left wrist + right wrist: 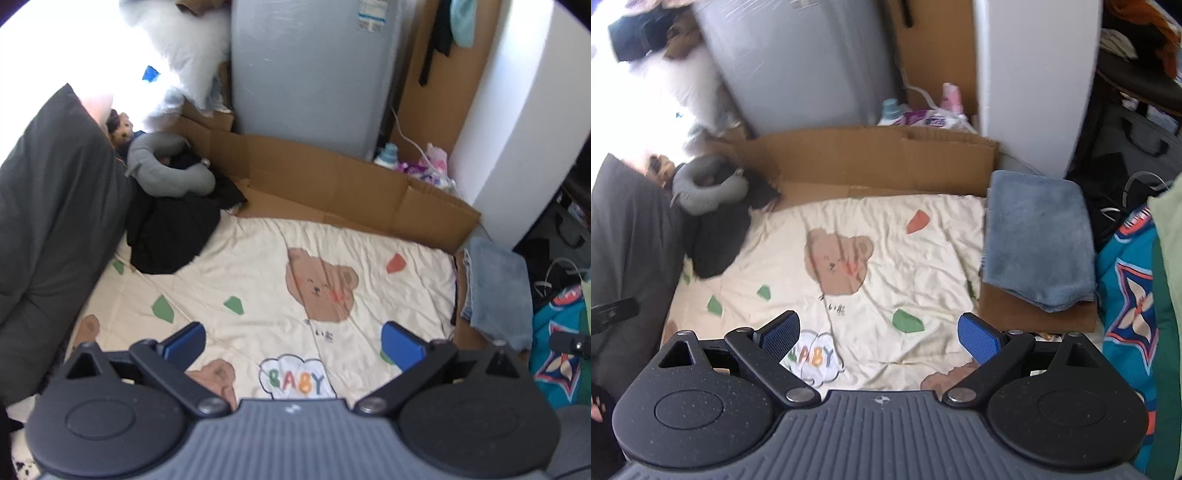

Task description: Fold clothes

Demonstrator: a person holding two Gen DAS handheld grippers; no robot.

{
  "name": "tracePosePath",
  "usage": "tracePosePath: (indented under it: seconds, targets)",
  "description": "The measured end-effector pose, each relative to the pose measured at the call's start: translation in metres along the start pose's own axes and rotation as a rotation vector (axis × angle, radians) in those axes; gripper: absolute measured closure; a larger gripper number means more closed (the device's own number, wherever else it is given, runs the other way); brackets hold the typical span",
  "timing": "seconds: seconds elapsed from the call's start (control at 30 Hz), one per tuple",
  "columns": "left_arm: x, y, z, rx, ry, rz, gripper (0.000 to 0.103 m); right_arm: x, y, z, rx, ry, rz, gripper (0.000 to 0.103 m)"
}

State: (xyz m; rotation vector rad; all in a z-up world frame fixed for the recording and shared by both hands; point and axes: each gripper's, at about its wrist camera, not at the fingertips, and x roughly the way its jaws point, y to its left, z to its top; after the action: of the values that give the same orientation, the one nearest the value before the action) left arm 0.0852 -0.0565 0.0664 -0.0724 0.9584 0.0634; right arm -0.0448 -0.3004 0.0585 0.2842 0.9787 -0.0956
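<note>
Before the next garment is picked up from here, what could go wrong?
1. The black garment lies bunched under the grey neck pillow; pulling it may drag the pillow along.
2. Both grippers, left and right, are open and empty above the printed sheet; its wrinkles could be pinched by mistake.
3. The folded blue towel overhangs the cardboard and may slide.

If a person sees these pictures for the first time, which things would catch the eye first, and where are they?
The cream sheet with its brown bear print fills the middle. A folded blue towel lies at its right edge on cardboard, and a dark heap of clothes sits at the far left under a grey neck pillow. Both the left gripper and right gripper hover open and empty.
</note>
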Motion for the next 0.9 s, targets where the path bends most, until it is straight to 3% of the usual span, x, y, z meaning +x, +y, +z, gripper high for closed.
tracePosePath:
  seconds: [0.43, 0.9]
  targets:
    - [0.027, -0.021, -0.032, 0.008, 0.065, 0.011, 0.001, 0.008, -0.007, -0.023, -0.074, 0.051, -0.024, 0.007]
    - [0.049, -0.033, -0.047, 0.004, 0.116, 0.037, 0.001, 0.019, -0.028, -0.032, -0.054, 0.07, -0.022, 0.007]
